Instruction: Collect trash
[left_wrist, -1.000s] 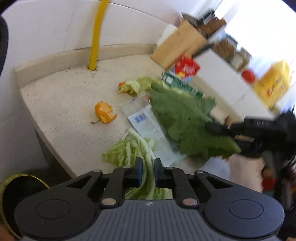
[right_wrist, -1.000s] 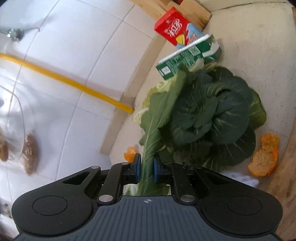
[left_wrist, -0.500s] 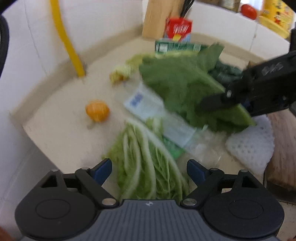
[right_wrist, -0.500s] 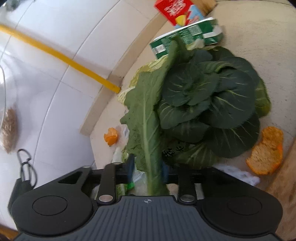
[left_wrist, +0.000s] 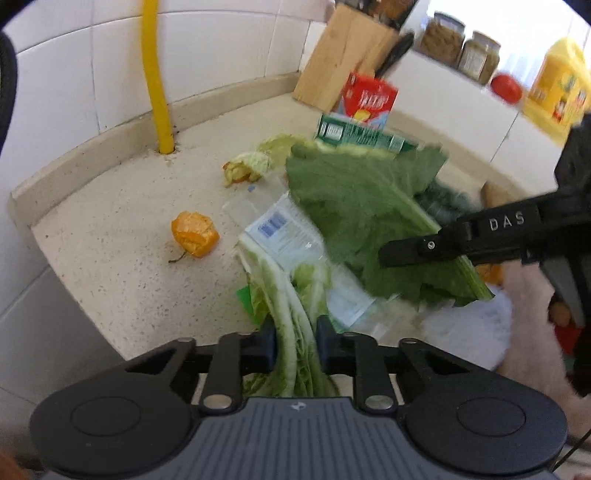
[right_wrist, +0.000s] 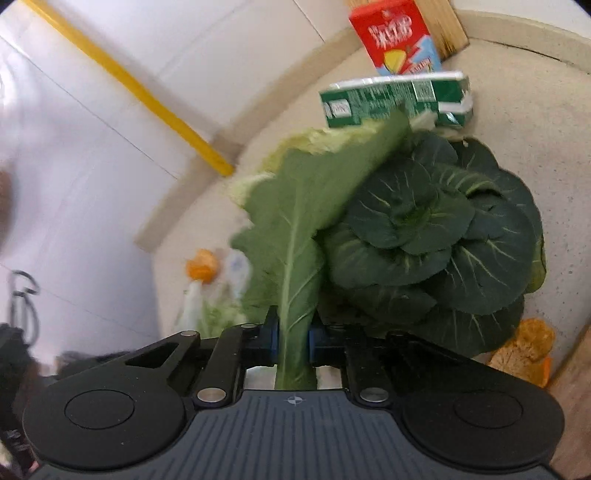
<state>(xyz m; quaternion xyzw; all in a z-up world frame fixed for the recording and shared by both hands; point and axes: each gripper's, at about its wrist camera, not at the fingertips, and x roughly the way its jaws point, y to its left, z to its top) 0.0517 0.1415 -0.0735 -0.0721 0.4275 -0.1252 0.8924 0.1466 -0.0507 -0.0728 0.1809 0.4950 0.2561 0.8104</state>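
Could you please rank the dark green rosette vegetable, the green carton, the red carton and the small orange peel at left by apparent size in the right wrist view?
1. dark green rosette vegetable
2. green carton
3. red carton, cut off by the frame, so its rank against the green carton is unsure
4. small orange peel

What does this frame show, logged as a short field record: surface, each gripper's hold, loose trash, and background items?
surface: speckled countertop against a white tiled wall
left gripper: shut on pale cabbage leaves
right gripper: shut on the stem of a large green leaf
loose trash: orange peel, plastic wrapper, green carton, red carton
other greens: dark leafy head lying on the counter
background: yellow pipe, wooden knife block
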